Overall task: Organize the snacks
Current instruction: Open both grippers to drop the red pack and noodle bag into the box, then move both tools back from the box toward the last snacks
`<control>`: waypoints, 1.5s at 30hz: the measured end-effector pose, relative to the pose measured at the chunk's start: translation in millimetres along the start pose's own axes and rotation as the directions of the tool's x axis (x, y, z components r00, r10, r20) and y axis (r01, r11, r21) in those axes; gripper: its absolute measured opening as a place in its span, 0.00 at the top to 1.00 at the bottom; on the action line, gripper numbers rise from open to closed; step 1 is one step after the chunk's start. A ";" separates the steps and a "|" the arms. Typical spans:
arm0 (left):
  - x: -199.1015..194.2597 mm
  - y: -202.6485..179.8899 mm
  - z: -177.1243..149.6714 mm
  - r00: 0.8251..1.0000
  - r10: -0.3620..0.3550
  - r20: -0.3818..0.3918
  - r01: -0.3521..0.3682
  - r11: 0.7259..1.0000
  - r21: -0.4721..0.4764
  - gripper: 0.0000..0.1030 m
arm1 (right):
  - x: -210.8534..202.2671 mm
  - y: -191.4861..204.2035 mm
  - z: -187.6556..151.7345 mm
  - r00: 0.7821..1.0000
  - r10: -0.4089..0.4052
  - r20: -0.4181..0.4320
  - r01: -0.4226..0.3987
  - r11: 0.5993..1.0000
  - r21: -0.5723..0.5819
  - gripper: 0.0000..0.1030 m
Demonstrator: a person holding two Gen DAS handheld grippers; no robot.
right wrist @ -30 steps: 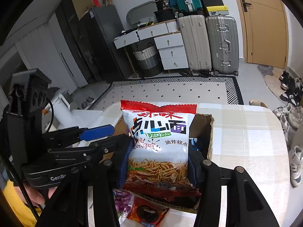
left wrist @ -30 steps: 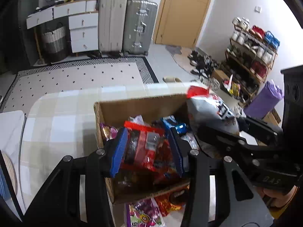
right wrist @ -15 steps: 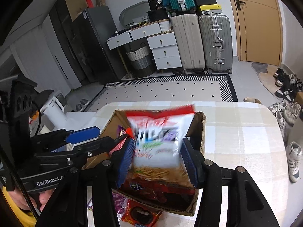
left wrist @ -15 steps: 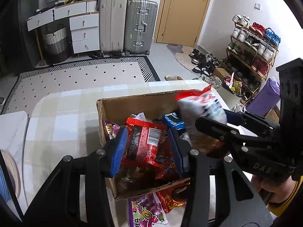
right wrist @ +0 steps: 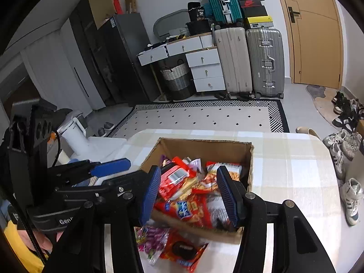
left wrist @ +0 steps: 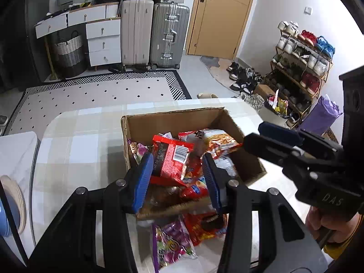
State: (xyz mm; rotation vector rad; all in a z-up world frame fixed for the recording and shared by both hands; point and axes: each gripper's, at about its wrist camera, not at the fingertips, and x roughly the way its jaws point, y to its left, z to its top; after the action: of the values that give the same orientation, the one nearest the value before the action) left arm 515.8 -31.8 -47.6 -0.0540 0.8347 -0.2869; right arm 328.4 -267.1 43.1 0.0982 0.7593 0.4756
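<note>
Both tools hang over the cardboard box point(left wrist: 173, 118) in the middle of the checked table point(left wrist: 75, 141), and the box is packed with snack bags. The left tool point(left wrist: 177, 177) has its blue pads spread wide, and a red packet with a barcode point(left wrist: 173, 157) sits between them; whether the pads actually touch it, I cannot tell. Just beyond it, toward the far right of the box, a noodle snack bag point(left wrist: 218, 140) lies on top of the pile, tilted against the right wall.

The right tool point(right wrist: 191, 193) also stands wide open and grips nothing, with its pads above the near half of the box. Through the gap shows a red cracker bag point(right wrist: 184, 209) with blue print, and the noodle snack bag point(right wrist: 224, 170) lies in the far right corner. In the left wrist view the right tool point(left wrist: 273, 141) comes in from the right, level with the box's right wall.

Two packets lie outside on the table, just beside the box's near wall: a purple candy bag point(left wrist: 170, 243) on the left and a red cookie packet point(right wrist: 184, 251) to its right, touching it. A stack of plates point(left wrist: 13, 204) sits at the left edge of the table, well apart from the box.
</note>
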 end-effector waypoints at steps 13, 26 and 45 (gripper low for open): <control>-126.5 -24.0 -36.9 0.990 0.019 0.141 -0.020 1.000 0.001 0.46 | -120.4 44.8 -21.1 0.985 0.068 0.161 -0.062 0.997 -0.044 0.43; -268.1 -62.0 -125.1 0.942 0.079 0.325 -0.086 0.996 0.009 0.19 | -198.7 87.0 -97.2 0.966 0.000 0.259 0.029 0.994 -0.106 0.08; -269.1 -51.8 -253.7 0.892 0.165 0.420 -0.188 0.982 0.014 0.00 | -194.9 47.6 -202.6 0.920 -0.111 0.375 0.143 0.988 -0.058 0.01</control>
State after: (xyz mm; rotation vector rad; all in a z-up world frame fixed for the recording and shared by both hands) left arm 145.9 8.1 -15.4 0.0121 0.3995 -0.1177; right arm 50.3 -329.1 32.6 0.0568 0.3690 0.3505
